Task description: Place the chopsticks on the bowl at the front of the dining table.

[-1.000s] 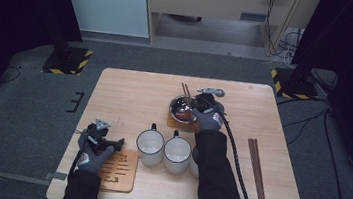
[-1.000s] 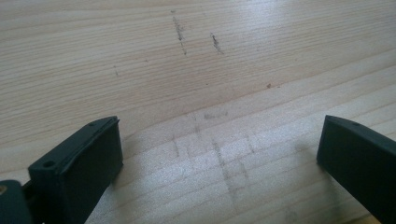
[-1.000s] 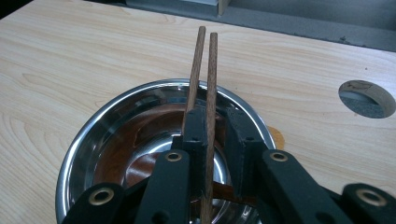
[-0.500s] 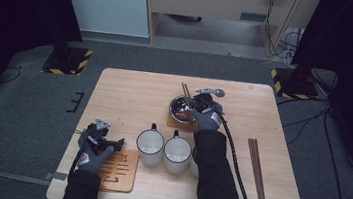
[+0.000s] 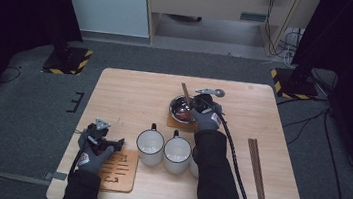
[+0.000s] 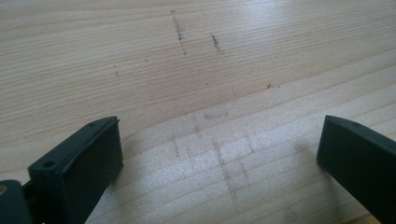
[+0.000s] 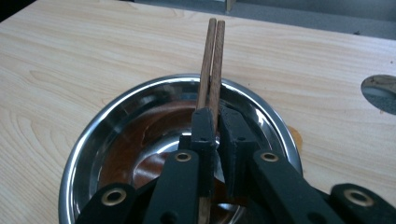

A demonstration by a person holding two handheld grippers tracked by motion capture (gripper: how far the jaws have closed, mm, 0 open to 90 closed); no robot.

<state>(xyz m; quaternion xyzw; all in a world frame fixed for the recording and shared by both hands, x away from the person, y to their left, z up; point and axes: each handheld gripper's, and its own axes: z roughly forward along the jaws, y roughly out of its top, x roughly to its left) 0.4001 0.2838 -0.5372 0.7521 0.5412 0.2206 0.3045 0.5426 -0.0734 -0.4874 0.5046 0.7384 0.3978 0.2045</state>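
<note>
A pair of brown chopsticks (image 7: 212,60) lies across a shiny steel bowl (image 7: 116,121), their far ends sticking out past its rim. My right gripper (image 7: 215,116) hangs over the bowl with its jaws shut on the chopsticks. From above, the bowl (image 5: 179,108) sits on a small wooden coaster at mid-table and the right gripper (image 5: 199,102) is beside it. My left gripper (image 5: 106,143) rests near the table's front left with its jaws wide apart; bare wood (image 6: 215,140) lies between them.
Two white mugs (image 5: 150,146) (image 5: 177,153) stand side by side near the front. A slotted wooden trivet (image 5: 118,169) lies by the left hand. Another chopstick pair (image 5: 256,173) lies at the right. A metal spoon (image 5: 211,91) rests behind the bowl.
The right gripper's jaws have drawn together on the chopsticks over the bowl. Both hands have stayed where they were.
</note>
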